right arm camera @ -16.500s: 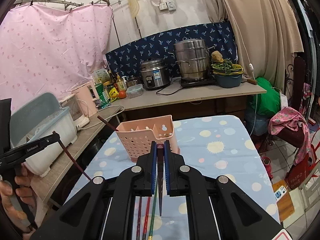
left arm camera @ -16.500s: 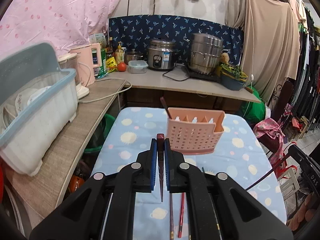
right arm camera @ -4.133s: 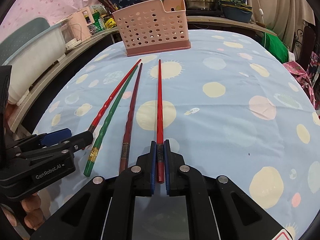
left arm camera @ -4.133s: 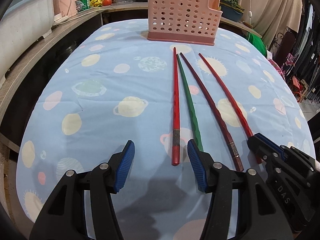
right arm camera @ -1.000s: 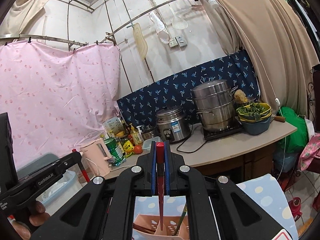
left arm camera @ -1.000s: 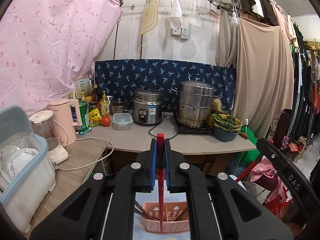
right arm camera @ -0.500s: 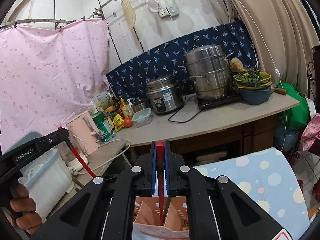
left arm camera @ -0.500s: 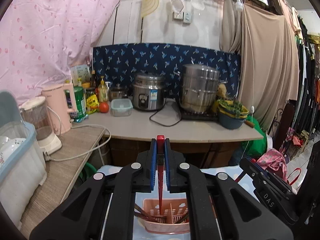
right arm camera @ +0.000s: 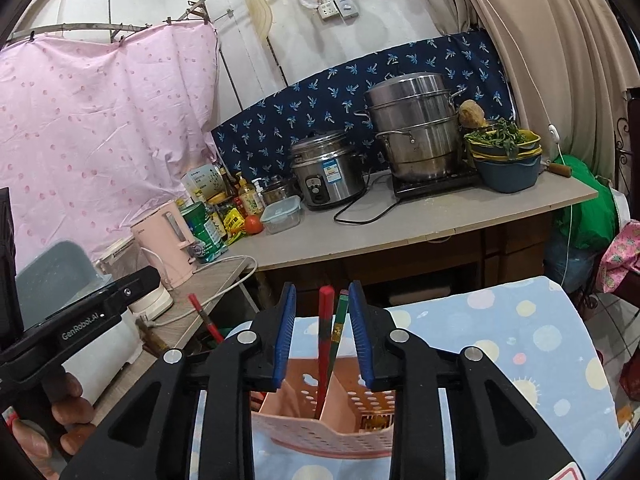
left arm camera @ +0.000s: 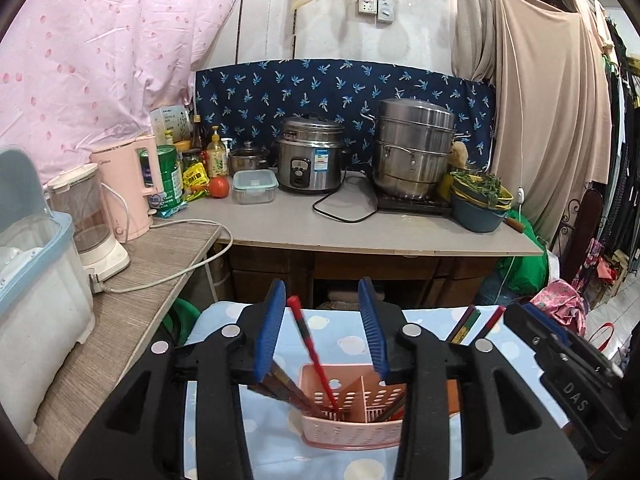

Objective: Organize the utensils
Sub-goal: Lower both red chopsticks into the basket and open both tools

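Both grippers spread wide over pink basket [left arm camera: 352, 420], holding nothing: left gripper [left arm camera: 322, 328], right gripper [right arm camera: 322, 332]. 2 red chopsticks [left arm camera: 314, 356] [right arm camera: 323, 340] lean loose inside. Risk: a finger clips a leaning stick on withdrawal, tipping basket.

I see a cramped kitchen corner. A pink dotted curtain [left arm camera: 100, 60] hangs on the left, beside a whitewashed wall [left arm camera: 332, 28] with a socket. A navy leaf-print cloth [left arm camera: 344, 92] backs the grey countertop [left arm camera: 380, 228], which carries a rice cooker [left arm camera: 310, 160] and a stacked steel steamer [left arm camera: 412, 148]. A beige curtain [left arm camera: 552, 120] drapes on the right. A pink kettle [right arm camera: 168, 244] stands on what looks like a wood-grain side shelf [left arm camera: 120, 308].
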